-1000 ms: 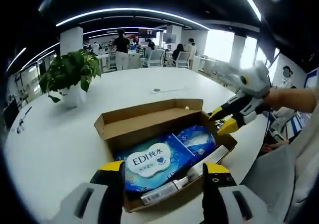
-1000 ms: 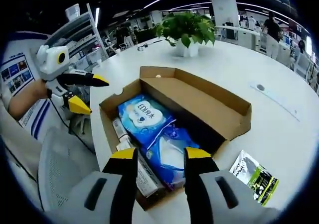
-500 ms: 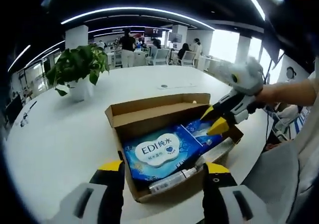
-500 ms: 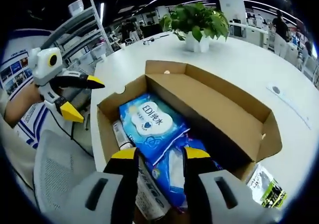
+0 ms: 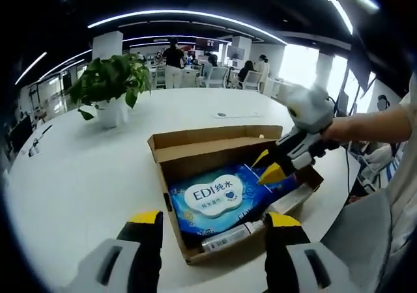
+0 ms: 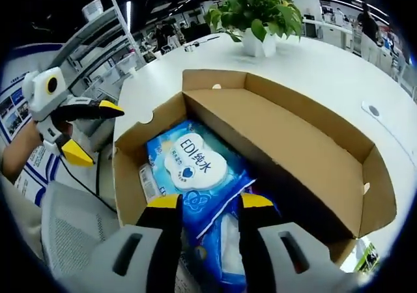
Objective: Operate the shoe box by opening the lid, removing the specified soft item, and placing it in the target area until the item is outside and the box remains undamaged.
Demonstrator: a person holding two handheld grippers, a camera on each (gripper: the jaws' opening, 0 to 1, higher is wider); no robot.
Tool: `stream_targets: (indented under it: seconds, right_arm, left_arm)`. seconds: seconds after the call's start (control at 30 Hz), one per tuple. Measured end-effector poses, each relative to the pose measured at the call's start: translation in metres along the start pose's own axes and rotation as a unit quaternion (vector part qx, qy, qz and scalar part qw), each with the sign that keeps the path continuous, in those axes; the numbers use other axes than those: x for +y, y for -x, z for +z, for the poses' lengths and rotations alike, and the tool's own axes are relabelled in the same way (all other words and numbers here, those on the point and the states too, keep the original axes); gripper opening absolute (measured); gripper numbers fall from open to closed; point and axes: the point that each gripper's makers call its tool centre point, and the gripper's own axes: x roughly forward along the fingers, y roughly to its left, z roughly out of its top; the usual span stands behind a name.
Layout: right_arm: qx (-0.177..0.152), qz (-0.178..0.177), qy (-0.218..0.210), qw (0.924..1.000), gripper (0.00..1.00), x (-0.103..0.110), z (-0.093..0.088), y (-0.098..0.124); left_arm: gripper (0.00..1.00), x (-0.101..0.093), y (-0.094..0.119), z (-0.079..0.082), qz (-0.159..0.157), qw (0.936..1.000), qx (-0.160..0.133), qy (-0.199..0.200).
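The cardboard shoe box (image 5: 207,146) lies on the white table with its lid flap (image 6: 287,143) folded back. Inside lies a blue EDI wipes pack (image 5: 214,198) (image 6: 191,162), and beside it a smaller blue soft pack (image 6: 225,237). My right gripper (image 6: 210,203) is open and hovers low over that smaller pack, its jaws on either side without touching it. It enters the left gripper view from the right, where the right gripper (image 5: 268,166) has its yellow tips apart above the box's right end. My left gripper (image 5: 214,220) is open at the box's near side, holding nothing; the left gripper (image 6: 92,132) is beyond the box's end.
A white tube (image 5: 229,235) lies along the box's near wall. A potted plant (image 5: 112,88) (image 6: 258,12) stands farther back on the table. A green-black packet (image 6: 366,256) lies beside the box. A mesh chair (image 6: 68,231) sits off the table edge. People stand at the far desks.
My right gripper has come down and forward into the open box, over the smaller blue pack. The left gripper has stayed open near the box, shifting slightly.
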Motion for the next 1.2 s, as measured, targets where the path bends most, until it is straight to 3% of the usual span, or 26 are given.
stream_targets:
  seconds: [0.17,0.27,0.67,0.83,1.0,1.2]
  right_arm:
    - [0.013,-0.006,-0.002,0.9999,0.24,-0.006,0.000,-0.004]
    - [0.027,-0.012,-0.034,0.9990,0.22,-0.011,-0.005,-0.004]
    - [0.028,-0.030,-0.061,0.9973,0.19,-0.016,-0.004,-0.002]
    - [0.035,-0.032,-0.057,0.9973,0.21,-0.015,-0.010,0.001]
    - [0.022,-0.023,-0.059,0.9978,0.19,-0.009,-0.001,-0.008]
    - [0.038,-0.024,-0.053,0.9976,0.18,-0.005,-0.001,-0.018]
  left_arm:
    - [0.65,0.006,0.001,-0.002,-0.001,1.0000,-0.003,0.004]
    - [0.67,0.007,0.003,0.000,-0.006,0.9999,-0.008,0.002]
    - [0.75,0.003,0.007,0.003,-0.027,0.9991,-0.024,-0.023]
    - [0.76,0.004,0.009,0.001,-0.026,0.9991,-0.030,-0.017]
    - [0.75,0.002,0.013,0.000,-0.023,0.9991,-0.034,-0.012]
    - [0.75,0.002,0.017,-0.005,-0.020,0.9990,-0.038,-0.008]
